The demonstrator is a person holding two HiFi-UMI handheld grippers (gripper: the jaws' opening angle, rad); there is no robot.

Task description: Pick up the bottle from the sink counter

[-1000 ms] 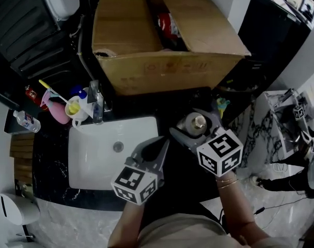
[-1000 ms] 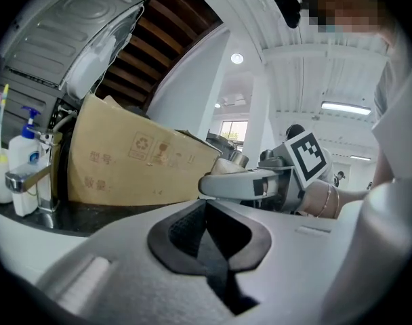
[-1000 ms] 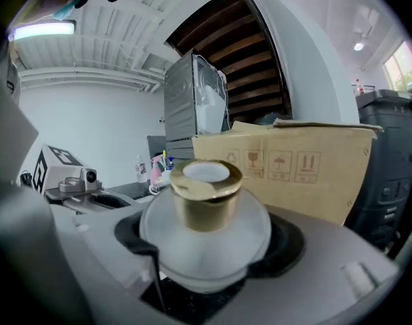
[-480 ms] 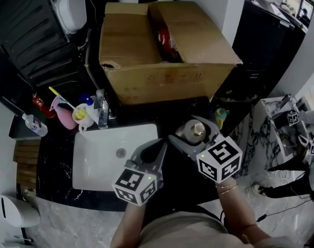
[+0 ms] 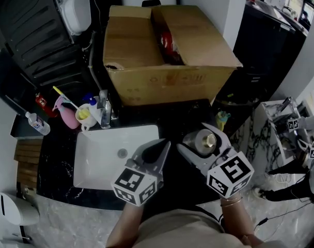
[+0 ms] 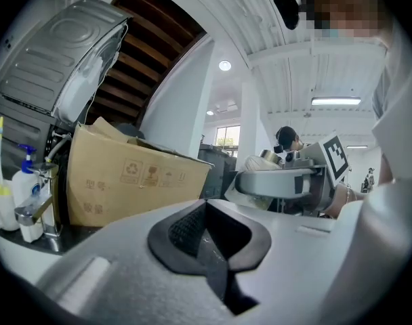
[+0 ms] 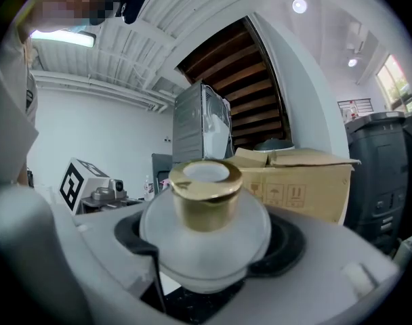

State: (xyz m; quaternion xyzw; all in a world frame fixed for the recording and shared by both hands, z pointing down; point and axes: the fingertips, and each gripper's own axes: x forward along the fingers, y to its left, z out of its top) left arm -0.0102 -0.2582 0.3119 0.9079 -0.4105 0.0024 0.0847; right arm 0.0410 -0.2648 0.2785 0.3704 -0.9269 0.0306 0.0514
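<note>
1. Two grippers are seen, one in each hand, and each carries one cube with square markers.
2. The left gripper (image 5: pixel 159 150) is clenched with nothing in it. Its jaws are pressed together, and it is held over the front right corner of the sink (image 5: pixel 95 173).
3. The right gripper (image 5: pixel 199 137) is closed on one bottle (image 7: pixel 204 235), which is clasped round its body from both sides.
4. The bottle is a squat, rounded flask of frosted, milky glass. It is topped by a short gold collar with a pale centre and is kept upright.
5. The bottle is held above the black counter (image 5: pixel 180 119), just right of the sink and in front of the cardboard box (image 5: pixel 146 45). Whether its base touches the counter cannot be told.
6. One white rectangular sink is set into the counter, with one chrome tap (image 5: pixel 104 110) at its back edge.
7. One large cardboard box is placed behind the sink, its flaps open.
8. Left of the tap, a small cluster of toiletries is gathered, including one blue-topped pump bottle (image 6: pixel 23 181).
</note>
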